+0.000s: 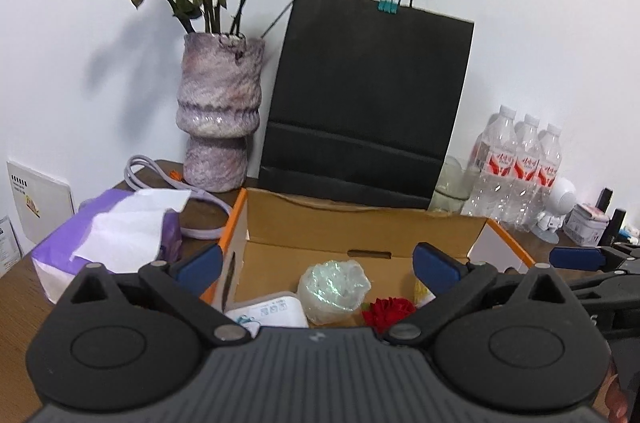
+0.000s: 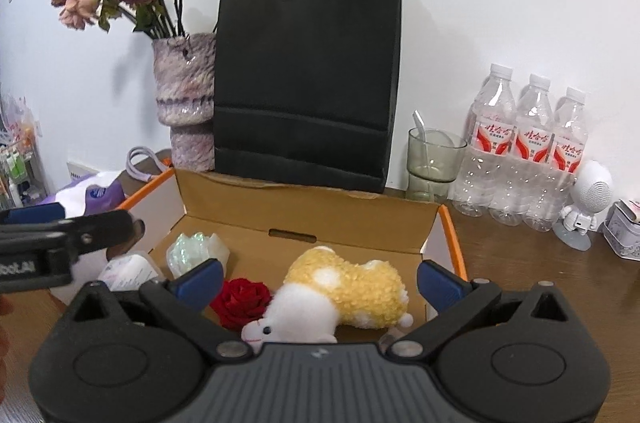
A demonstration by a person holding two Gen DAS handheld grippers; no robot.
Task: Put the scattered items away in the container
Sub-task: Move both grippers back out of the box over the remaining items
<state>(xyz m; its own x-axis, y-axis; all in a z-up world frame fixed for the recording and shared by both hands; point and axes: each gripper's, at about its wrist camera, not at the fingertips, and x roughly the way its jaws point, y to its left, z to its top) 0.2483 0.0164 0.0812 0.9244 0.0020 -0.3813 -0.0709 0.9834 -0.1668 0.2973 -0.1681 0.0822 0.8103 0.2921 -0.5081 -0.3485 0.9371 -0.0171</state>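
Four small things are lying in the open cardboard box [image 2: 304, 223] on the tabletop [image 2: 520, 255] as you are holding both sets of tongs over its near edge: the left tongs [image 1: 318, 265] and the right tongs [image 2: 320, 279] are both standing wide apart with nothing between their blue pads. The plush toy [image 2: 352, 295], yellow and white, is looking light and soft, so you are best pinching it across the thick middle of its body. The red rose [image 2: 242, 303] beside it is looking fragile; you are safer taking it low, by its base. The iridescent wrapped bundle [image 1: 334, 287] is looking crinkly and possibly slippery, and the white flat case [image 1: 272, 313] stiff. The right wrist view is showing you the whole plush toy, which the left wrist view is mostly hiding behind a tong finger; the left view alone is giving you the tissue pack [image 1: 116, 235] clearly, sitting outside the box.
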